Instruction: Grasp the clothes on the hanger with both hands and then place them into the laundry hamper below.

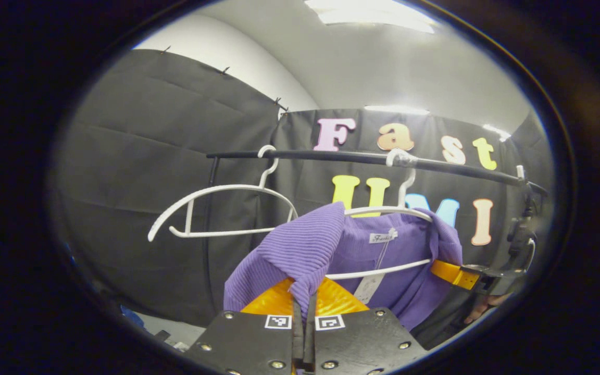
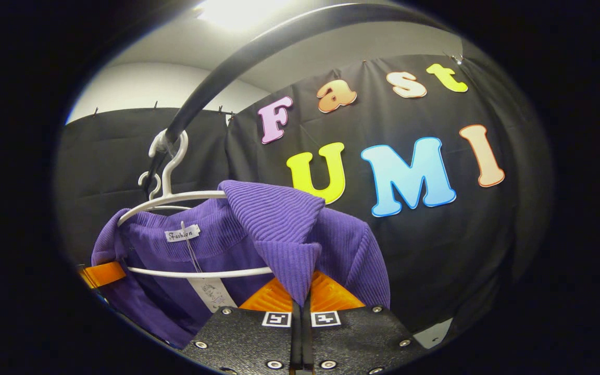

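I have both shoulders pinched — left gripper [image 1: 304,307] and right gripper [image 2: 300,307] clamp the purple top [image 2: 279,219]; it hangs on the white hanger [image 2: 175,198]; lifting off and hamper drop remain.

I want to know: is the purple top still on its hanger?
Still on: the purple top drapes over the white hanger, hooked on the black rail.

The purple garment [image 1: 326,245] runs out of sight behind the left gripper [image 1: 304,312] at the bottom of the left gripper view. At lower right there, a hand [image 1: 479,308] is cut by the picture's edge. The hanging tag's [image 2: 207,291] print is too small to read.
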The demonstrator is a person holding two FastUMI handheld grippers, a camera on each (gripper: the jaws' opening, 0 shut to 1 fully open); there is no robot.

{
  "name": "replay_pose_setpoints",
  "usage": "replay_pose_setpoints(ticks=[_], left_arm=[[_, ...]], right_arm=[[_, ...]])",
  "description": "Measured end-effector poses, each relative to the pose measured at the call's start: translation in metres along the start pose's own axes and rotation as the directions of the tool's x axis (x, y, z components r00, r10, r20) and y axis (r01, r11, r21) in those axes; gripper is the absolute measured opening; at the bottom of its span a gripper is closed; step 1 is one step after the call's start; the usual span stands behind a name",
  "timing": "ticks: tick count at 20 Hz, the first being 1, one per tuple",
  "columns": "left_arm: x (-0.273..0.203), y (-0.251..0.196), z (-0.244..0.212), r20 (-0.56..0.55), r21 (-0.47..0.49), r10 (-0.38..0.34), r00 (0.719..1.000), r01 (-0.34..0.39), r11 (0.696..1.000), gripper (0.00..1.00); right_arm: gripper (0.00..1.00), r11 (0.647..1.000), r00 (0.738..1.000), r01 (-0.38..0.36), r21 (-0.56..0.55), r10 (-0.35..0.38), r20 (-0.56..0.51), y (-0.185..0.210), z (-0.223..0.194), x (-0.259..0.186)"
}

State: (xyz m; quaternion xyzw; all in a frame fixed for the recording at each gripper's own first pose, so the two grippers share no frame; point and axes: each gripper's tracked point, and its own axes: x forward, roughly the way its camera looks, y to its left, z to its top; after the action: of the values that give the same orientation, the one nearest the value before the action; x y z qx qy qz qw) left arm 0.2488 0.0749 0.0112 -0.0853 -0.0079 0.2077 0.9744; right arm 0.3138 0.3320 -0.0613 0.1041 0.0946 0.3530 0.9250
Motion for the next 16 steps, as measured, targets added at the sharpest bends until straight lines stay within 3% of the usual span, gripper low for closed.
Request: replay_pose_setpoints(ticks=[4, 5, 6, 9, 12, 13, 16], left_arm=[[-0.013, 0.011, 0.018, 0.013, 0.004, -0.034, 0.999, 0.034, 0.999, 0.01], [-0.013, 0.014, 0.022, 0.013, -0.007, -0.041, 0.999, 0.041, 0.999, 0.06], [-0.02, 0.017, 0.024, 0.016, -0.024, -0.05, 0.999, 0.05, 0.998, 0.01], [-0.015, 0.03, 0.038, 0.032, -0.063, -0.066, 0.997, 0.068, 0.996, 0.01], [-0.016, 0.041, 0.05, 0.055, -0.059, -0.077, 0.995, 0.08, 0.995, 0.06], [-0.015, 0.044, 0.054, 0.063, -0.052, -0.079, 0.995, 0.083, 0.995, 0.01], [-0.012, 0.052, 0.063, 0.081, -0.043, -0.09, 0.993, 0.093, 0.995, 0.01]], right_arm=[[0.0, 0.998, 0.998, 0.054, -0.036, -0.052, 0.043, -0.015, 0.013, -0.008], [0.0, 0.997, 0.996, 0.065, -0.048, -0.062, 0.057, -0.019, 0.017, -0.01], [0.0, 0.995, 0.995, 0.072, -0.066, -0.067, 0.074, -0.022, 0.019, -0.01], [0.0, 0.983, 0.988, 0.12, -0.137, -0.106, 0.111, -0.035, 0.022, -0.013], [0.0, 0.968, 0.976, 0.18, -0.175, -0.153, 0.156, -0.045, 0.037, -0.021], [0.0, 0.966, 0.971, 0.192, -0.173, -0.161, 0.174, -0.047, 0.043, -0.021], [0.0, 0.943, 0.954, 0.24, -0.231, -0.186, 0.234, -0.058, 0.06, -0.012]])
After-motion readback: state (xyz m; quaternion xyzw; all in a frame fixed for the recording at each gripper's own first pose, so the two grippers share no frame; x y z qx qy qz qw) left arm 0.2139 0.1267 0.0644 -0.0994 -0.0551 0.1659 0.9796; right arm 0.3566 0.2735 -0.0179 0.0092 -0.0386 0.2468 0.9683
